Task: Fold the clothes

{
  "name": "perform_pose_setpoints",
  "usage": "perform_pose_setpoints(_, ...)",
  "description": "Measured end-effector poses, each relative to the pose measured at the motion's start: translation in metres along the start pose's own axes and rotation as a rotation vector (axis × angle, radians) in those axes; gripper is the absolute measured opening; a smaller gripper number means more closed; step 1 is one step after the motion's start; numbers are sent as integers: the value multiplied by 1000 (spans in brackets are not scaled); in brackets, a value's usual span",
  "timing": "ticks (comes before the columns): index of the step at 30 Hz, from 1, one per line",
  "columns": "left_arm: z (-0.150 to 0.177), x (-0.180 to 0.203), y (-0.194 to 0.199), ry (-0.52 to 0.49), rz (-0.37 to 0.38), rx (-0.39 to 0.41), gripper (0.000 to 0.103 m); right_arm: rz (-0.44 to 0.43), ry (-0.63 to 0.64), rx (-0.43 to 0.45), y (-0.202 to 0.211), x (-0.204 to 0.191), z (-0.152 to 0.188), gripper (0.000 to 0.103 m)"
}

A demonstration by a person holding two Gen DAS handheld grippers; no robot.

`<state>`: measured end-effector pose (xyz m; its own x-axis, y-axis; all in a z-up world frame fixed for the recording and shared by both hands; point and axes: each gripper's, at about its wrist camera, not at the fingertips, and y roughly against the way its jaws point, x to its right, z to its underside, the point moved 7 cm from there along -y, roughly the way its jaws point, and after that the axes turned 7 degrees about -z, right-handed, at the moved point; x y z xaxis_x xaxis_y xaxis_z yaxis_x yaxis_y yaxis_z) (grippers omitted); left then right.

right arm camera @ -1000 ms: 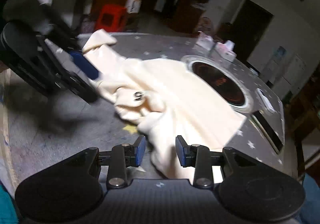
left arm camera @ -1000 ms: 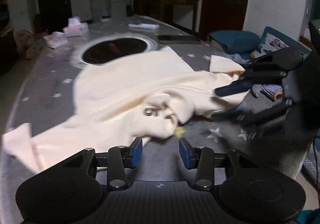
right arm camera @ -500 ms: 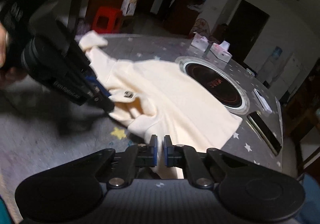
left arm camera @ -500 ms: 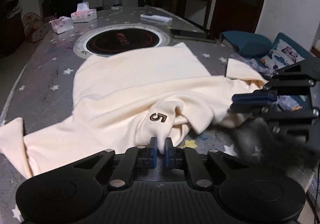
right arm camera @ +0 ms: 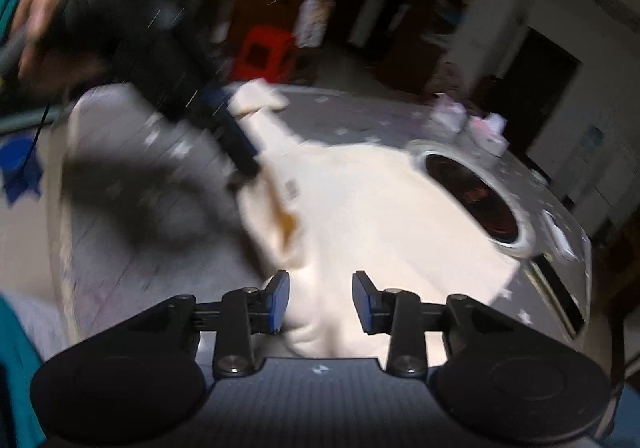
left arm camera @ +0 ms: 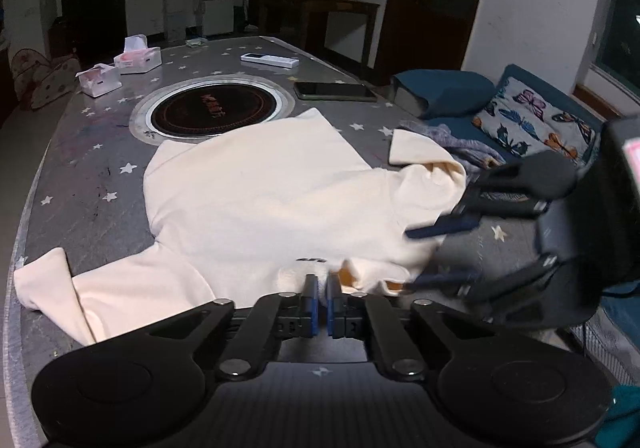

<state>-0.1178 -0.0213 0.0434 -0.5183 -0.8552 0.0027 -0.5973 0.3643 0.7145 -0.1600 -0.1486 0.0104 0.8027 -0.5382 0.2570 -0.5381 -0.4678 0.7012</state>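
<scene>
A cream shirt (left arm camera: 260, 200) lies spread on the grey star-patterned table (left arm camera: 92, 168), one sleeve trailing to the near left. My left gripper (left arm camera: 322, 288) is shut on a fold of the shirt's near edge, beside the collar. In the right wrist view the same shirt (right arm camera: 380, 208) shows blurred, and the left gripper (right arm camera: 236, 144) holds it from the upper left. My right gripper (right arm camera: 321, 298) has its jaws opening, with a hump of shirt cloth loose between them. Seen from the left wrist, the right gripper (left arm camera: 412, 258) hovers over the shirt's right side.
A round hob (left arm camera: 212, 108) is set into the table behind the shirt. Two tissue boxes (left arm camera: 138, 58), a remote (left arm camera: 270, 59) and a phone (left arm camera: 334, 90) lie farther back. A blue sofa with cushions (left arm camera: 532, 120) stands right of the table. A red stool (right arm camera: 266, 52) stands beyond it.
My left gripper closed on the fold by the "5" mark and pulled it up and toward me, flattening the bunched cloth. My right gripper closed on cloth, then reopened.
</scene>
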Motion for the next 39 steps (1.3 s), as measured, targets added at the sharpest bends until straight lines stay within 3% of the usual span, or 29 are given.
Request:
perform_pose_setpoints(2, 6, 2, 2, -39, -3, -11, 4, -36, 25, -21, -6, -14, 5, 35)
perform_pose_setpoints(8, 19, 9, -8, -139, -9, -16, 11, -23, 27, -59, -18, -20, 18, 33)
perform_pose_setpoints(10, 18, 12, -20, -159, -27, -17, 34, -17, 8, -64, -22, -16, 20, 30)
perform_pose_setpoints(12, 17, 14, -32, -171, -41, -16, 44, -11, -19, -65, -24, -11, 20, 13)
perform_pose_setpoints(15, 20, 17, -52, -185, -23, -49, 41, -22, -44, -58, -21, -7, 18, 7)
perform_pose_setpoints(17, 25, 18, -64, -190, -8, -86, 24, -48, -50, -54, -17, -7, 18, 6)
perform_pose_setpoints(21, 36, 18, -55, -189, 40, -94, 12, -87, -42, -53, -4, -14, 20, 5)
perform_pose_setpoints(27, 63, 31, -25, -237, 73, -132, 10, -206, -46, -74, 22, -37, 25, 5)
perform_pose_setpoints(29, 64, 30, -15, -212, 119, -153, 12, -244, -77, -82, 33, -39, 28, 8)
perform_pose_setpoints(32, 48, 18, -8, -183, 96, -128, 13, -221, -140, -61, 45, -23, 25, 10)
perform_pose_setpoints(35, 19, -5, -11, -119, 38, -83, 16, -109, -210, -34, 48, 15, 23, 18)
perform_pose_setpoints(39, -24, -48, -35, -4, -86, -40, 29, -3, -311, -9, 36, 70, 20, 22)
